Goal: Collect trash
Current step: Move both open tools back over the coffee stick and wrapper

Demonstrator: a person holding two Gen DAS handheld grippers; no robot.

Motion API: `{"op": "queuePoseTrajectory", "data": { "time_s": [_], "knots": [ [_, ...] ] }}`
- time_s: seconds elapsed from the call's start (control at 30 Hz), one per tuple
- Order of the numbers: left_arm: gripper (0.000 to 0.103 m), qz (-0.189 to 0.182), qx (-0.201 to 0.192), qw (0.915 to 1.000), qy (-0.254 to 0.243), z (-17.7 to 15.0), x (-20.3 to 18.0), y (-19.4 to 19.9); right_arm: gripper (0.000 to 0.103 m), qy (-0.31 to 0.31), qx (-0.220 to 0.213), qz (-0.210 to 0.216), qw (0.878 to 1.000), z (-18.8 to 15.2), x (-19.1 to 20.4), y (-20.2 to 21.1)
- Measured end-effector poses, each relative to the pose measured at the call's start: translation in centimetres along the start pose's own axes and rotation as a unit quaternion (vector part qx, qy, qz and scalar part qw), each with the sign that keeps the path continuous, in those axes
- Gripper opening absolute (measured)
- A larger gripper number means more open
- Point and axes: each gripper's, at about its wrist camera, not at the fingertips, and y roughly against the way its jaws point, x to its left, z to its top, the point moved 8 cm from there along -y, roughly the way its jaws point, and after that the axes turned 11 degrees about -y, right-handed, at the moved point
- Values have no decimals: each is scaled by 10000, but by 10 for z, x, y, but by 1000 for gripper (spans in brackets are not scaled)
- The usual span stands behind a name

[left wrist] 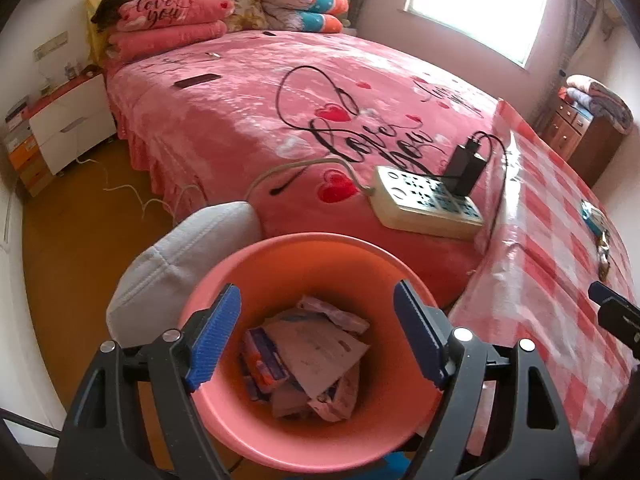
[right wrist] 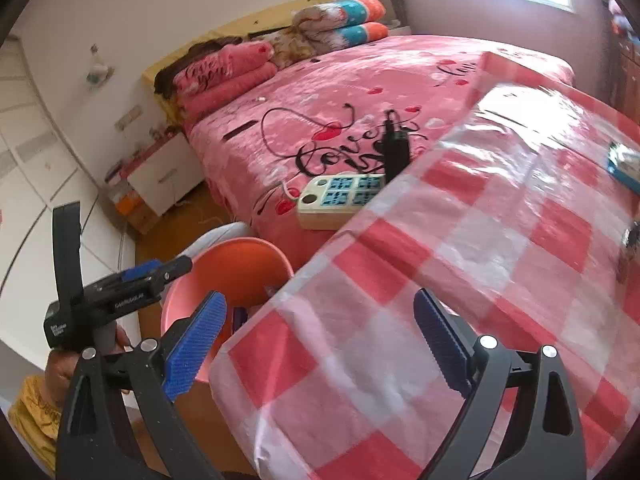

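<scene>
The left hand-held gripper (left wrist: 318,336) hangs over the round salmon-pink plastic waste bin (left wrist: 256,280) with its blue ribbed pads (left wrist: 216,340) spread wide and nothing between them. The bin stands on the brown floor (left wrist: 80,240) at the foot of the bed, just beside the worktop edge. Inside it lies a heap of crumpled paper and wrappers (left wrist: 312,356): white sheets, a pink-patterned packet and an orange and purple packet.

The right hand-held gripper (right wrist: 320,344) is held above the worktop covered in a red-and-white checked cloth under clear plastic film (right wrist: 460,248). Its blue pads (right wrist: 196,344) also stand wide apart and hold nothing. In the right wrist view, the left tool's black body is in a person's hand (right wrist: 60,372), with a yellow sleeve (right wrist: 32,412) below it.

A grey-white cushioned seat (left wrist: 188,248) touches the bin on its left side. On the pink "love" patterned bed cover (left wrist: 240,92) a cream multi-socket power strip (left wrist: 428,204) rests near the worktop edge, with a black charger block (left wrist: 466,164) plugged into it. A blue packet (left wrist: 594,214) and a small dark item, too blurred to identify, lie on the far right of the worktop. Folded pink blankets (left wrist: 168,24) are stacked at the head of the bed, a white bedside cabinet (left wrist: 72,124) stands to its left.
</scene>
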Motion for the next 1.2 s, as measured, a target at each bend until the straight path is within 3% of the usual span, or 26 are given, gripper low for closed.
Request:
{"op": "queuePoseTrajectory", "data": {
  "time_s": [0.67, 0.97, 1.2],
  "knots": [
    [83, -152, -168, 9945, -1027, 36, -104, 27, 95, -952, -529, 152, 9939, 2, -89, 49],
    [83, -459, -360, 9851, -1620, 54, -178, 39, 95, -1303, -824, 192, 9879, 5, -128, 79],
    [83, -764, -485, 9730, -2125, 64, -247, 42, 95, -1658, -1208, 33, 9787, 15, -168, 111]
  ]
}}
